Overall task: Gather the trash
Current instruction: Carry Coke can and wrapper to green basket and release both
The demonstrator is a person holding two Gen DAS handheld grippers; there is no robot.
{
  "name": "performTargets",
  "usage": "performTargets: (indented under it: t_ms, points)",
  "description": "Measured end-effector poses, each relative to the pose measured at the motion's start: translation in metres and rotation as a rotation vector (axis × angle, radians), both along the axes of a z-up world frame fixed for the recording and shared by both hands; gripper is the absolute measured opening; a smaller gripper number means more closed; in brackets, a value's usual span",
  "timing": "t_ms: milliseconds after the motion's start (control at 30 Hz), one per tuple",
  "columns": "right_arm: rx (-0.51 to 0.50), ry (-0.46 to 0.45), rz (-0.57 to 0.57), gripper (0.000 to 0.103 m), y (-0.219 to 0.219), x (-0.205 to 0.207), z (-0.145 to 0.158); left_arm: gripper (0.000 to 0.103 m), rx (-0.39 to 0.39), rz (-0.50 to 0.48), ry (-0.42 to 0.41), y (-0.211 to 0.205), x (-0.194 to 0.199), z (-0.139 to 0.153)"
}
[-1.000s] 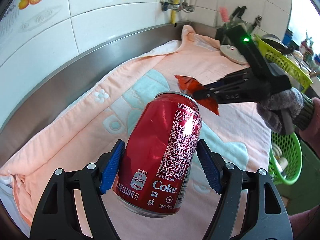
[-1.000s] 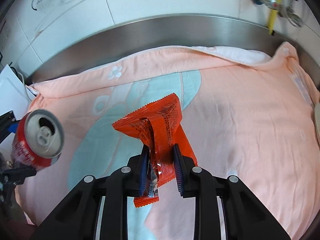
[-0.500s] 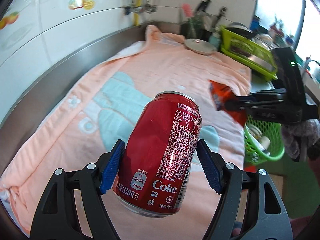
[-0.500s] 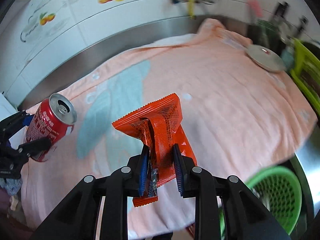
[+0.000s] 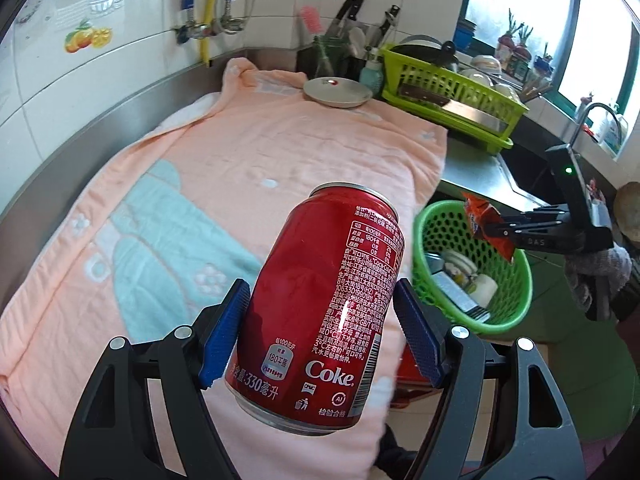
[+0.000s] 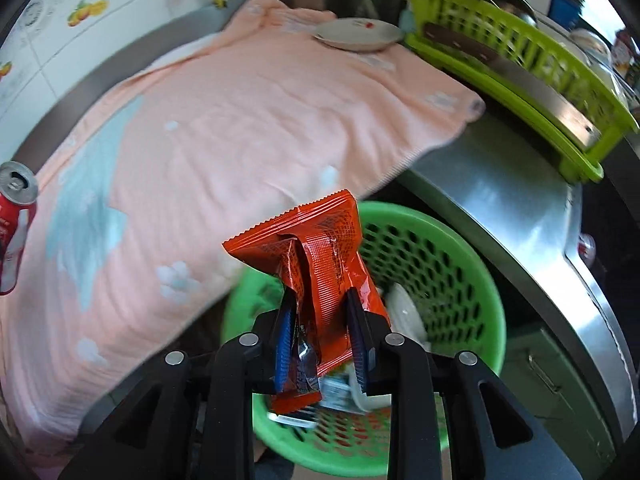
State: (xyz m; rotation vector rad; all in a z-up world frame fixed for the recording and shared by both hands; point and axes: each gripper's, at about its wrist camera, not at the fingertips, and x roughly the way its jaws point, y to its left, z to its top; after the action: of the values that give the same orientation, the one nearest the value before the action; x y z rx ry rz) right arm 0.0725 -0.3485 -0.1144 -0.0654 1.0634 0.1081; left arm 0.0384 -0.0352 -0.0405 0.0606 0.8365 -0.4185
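Note:
My left gripper (image 5: 320, 332) is shut on a red Coke can (image 5: 320, 304), held tilted above the front edge of the pink towel (image 5: 224, 168). The can also shows at the left edge of the right wrist view (image 6: 14, 224). My right gripper (image 6: 322, 340) is shut on a crumpled orange snack wrapper (image 6: 320, 256) and holds it over the round green basket (image 6: 460, 264). In the left wrist view the right gripper (image 5: 496, 228) holds the wrapper (image 5: 486, 228) above the basket (image 5: 516, 304), which holds several pieces of trash.
A white plate (image 5: 338, 92) lies at the towel's far end. A lime dish rack (image 5: 448, 92) with dishes stands on the steel counter (image 6: 492, 196) to the right, with knives behind. A tiled wall and pipes run along the back.
Both grippers have swung right, off the towel toward the counter's edge. The right gripper with the wrapper now hangs over the green basket. The can stays gripped.

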Motion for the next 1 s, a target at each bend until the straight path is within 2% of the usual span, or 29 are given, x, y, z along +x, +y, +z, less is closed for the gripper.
performTargets:
  t_ms: [200, 300, 400, 667, 800, 1000]
  points:
    - [-0.001, 0.020, -0.029, 0.043, -0.043, -0.006, -0.010, 0.072, -0.003, -0.056, 0.010, -0.058, -0.007, -0.003]
    - [-0.008, 0.001, -0.038, 0.056, -0.055, -0.009, -0.009, 0.072, 0.002, -0.086, 0.013, -0.084, -0.009, -0.005]
    - [-0.003, -0.017, -0.051, 0.057, -0.063, -0.013, -0.004, 0.072, 0.003, -0.111, 0.030, -0.108, -0.009, -0.009]
    - [0.028, -0.087, -0.075, 0.067, -0.081, -0.034, 0.019, 0.072, 0.011, -0.146, 0.086, -0.162, 0.003, -0.028]
    - [0.034, -0.114, -0.084, 0.071, -0.087, -0.044, 0.029, 0.072, -0.027, -0.154, 0.123, -0.183, 0.015, -0.035]
    - [0.044, -0.157, -0.108, 0.072, -0.098, -0.057, 0.039, 0.073, -0.052, -0.170, 0.167, -0.216, 0.032, -0.047]
